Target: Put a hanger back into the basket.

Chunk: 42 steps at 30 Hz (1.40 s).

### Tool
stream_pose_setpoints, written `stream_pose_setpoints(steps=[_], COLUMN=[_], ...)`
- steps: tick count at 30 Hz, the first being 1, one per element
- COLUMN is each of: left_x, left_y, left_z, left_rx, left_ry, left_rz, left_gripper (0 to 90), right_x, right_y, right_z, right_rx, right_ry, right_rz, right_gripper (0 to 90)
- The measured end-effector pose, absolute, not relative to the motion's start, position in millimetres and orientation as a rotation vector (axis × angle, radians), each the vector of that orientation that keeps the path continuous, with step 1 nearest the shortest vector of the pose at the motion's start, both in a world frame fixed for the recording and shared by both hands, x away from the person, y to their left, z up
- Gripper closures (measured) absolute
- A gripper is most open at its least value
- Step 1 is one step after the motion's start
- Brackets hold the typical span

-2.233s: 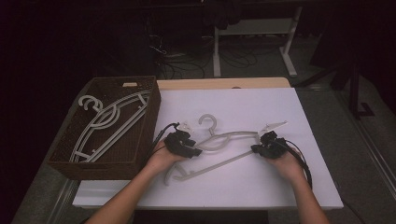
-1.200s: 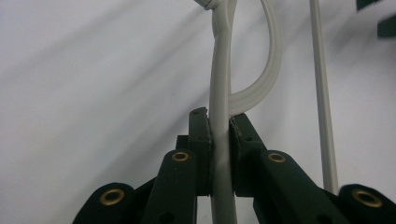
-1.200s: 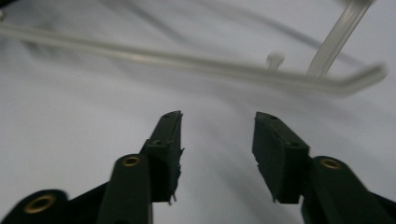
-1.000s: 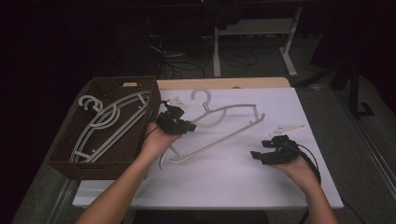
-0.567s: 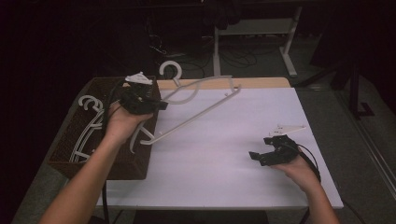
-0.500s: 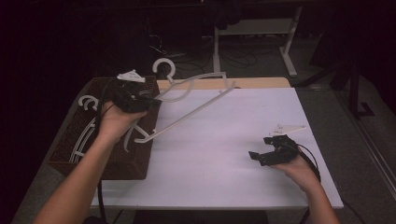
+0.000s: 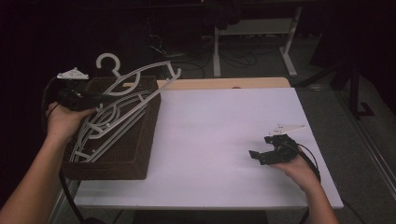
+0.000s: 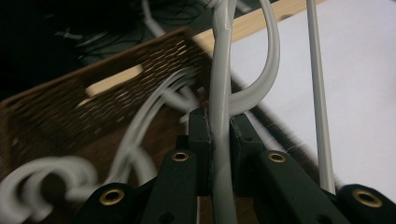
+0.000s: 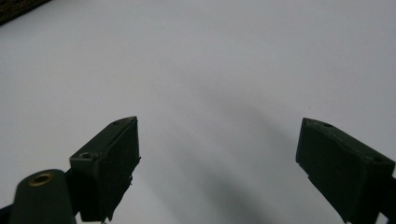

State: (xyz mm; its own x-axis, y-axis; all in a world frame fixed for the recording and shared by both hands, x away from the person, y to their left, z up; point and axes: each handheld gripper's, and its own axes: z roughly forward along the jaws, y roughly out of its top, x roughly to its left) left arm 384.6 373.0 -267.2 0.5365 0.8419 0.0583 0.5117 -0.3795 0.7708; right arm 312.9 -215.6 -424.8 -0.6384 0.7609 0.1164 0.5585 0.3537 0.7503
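A white plastic hanger [image 7: 135, 84] hangs tilted above the brown wicker basket [image 7: 140, 140] at the left of the frame, its hook toward the upper left. The left gripper [image 7: 81, 99] is clamped on one of its bars; in the left gripper view the two black jaws pinch the white bar [image 8: 220, 121] between them. More white hangers [image 7: 100, 133] lie inside the basket. At lower right, the right gripper [image 7: 267, 151] rests low over the white table [image 7: 210, 130], jaws spread wide with nothing between them, having just been opening.
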Motion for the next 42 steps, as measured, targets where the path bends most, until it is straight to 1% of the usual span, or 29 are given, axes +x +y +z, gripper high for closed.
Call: stream_pose_setpoints(steps=[7,13,17,19,26,27,28,32,34,37,42], left_x=[384,383,387,390,395,395,394,391,390,386,378], left_y=[419,447,452,452,440,440,440,441,440,436,417], left_z=[-283,-298,-313,-322,-346,-347,-348,-345,-340,-333,-324], left_rx=[2.036,2.047,2.08,2.093,2.16,2.156,2.154,2.112,2.079,2.035,1.985], left_ry=[1.183,1.256,1.284,1.296,1.312,1.32,1.33,1.322,1.309,1.266,1.145], left_rz=[0.622,0.664,0.667,0.649,0.603,0.605,0.605,0.61,0.599,0.543,0.426], left_gripper=[81.6,81.6,81.6,81.6,80.8,77.5,71.5,58.0,53.2,45.3,37.1], right_x=[314,314,315,315,315,315,314,314,314,314,314], right_y=[-215,-215,-216,-216,-216,-216,-216,-217,-217,-217,-217], right_z=[-426,-426,-426,-426,-426,-426,-426,-425,-425,-424,-420], right_rx=[1.19,1.189,1.19,1.19,1.19,1.19,1.192,1.186,1.189,1.186,1.181], right_ry=[2.366,2.366,2.364,2.365,2.364,2.363,2.362,2.36,2.361,2.36,2.357], right_rz=[1.15,1.145,1.146,1.144,1.145,1.147,1.148,1.151,1.151,1.155,1.169], right_gripper=[13.0,13.0,13.0,13.0,13.0,13.0,13.0,13.0,13.0,13.0,13.0])
